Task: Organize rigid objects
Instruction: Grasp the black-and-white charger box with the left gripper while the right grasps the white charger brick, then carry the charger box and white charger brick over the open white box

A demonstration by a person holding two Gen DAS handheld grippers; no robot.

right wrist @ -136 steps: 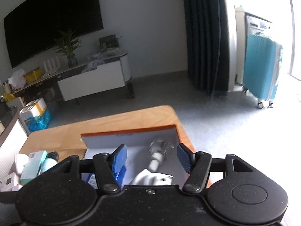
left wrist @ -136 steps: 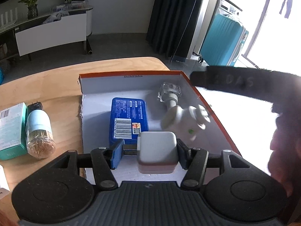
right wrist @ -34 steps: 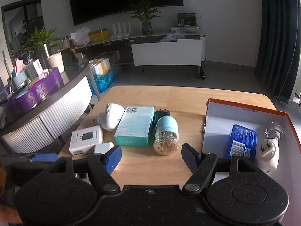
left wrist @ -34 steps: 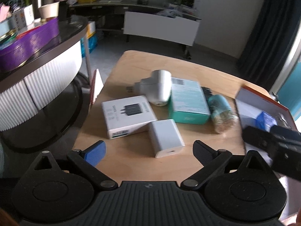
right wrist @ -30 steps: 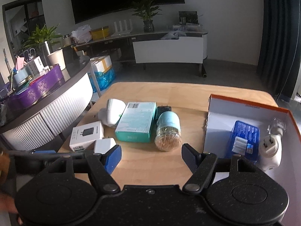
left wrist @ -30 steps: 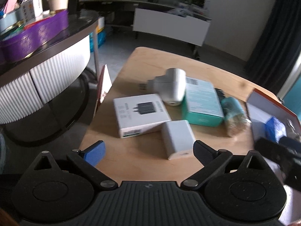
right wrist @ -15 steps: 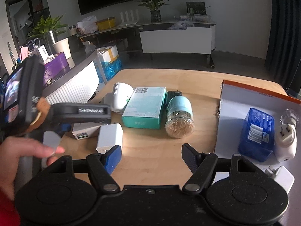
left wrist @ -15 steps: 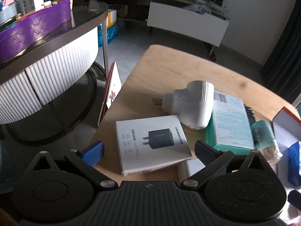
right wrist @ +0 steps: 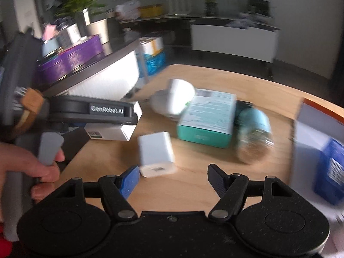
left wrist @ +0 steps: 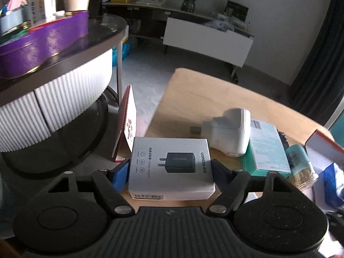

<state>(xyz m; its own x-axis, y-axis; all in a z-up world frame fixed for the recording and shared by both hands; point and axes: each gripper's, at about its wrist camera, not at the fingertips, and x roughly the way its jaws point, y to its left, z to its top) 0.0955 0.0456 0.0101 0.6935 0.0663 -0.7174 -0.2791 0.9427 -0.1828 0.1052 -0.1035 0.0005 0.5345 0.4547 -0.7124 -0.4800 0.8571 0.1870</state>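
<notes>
My left hand-held gripper (left wrist: 169, 173) has just closed onto the adapter box (left wrist: 171, 168), pads against both sides. My right hand-held gripper (right wrist: 172, 179) hangs open, the white charger (right wrist: 156, 153) just ahead of its fingers.

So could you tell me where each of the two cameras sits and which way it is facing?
Left wrist: rides the left gripper, angled down at the white charger box its jaws have just closed on; only its fingers show.
Right wrist: rides the open right gripper, angled down at the white charger; a hand holding the left gripper shows at left.
Shared: that box, the teal box and the wooden table.
</notes>
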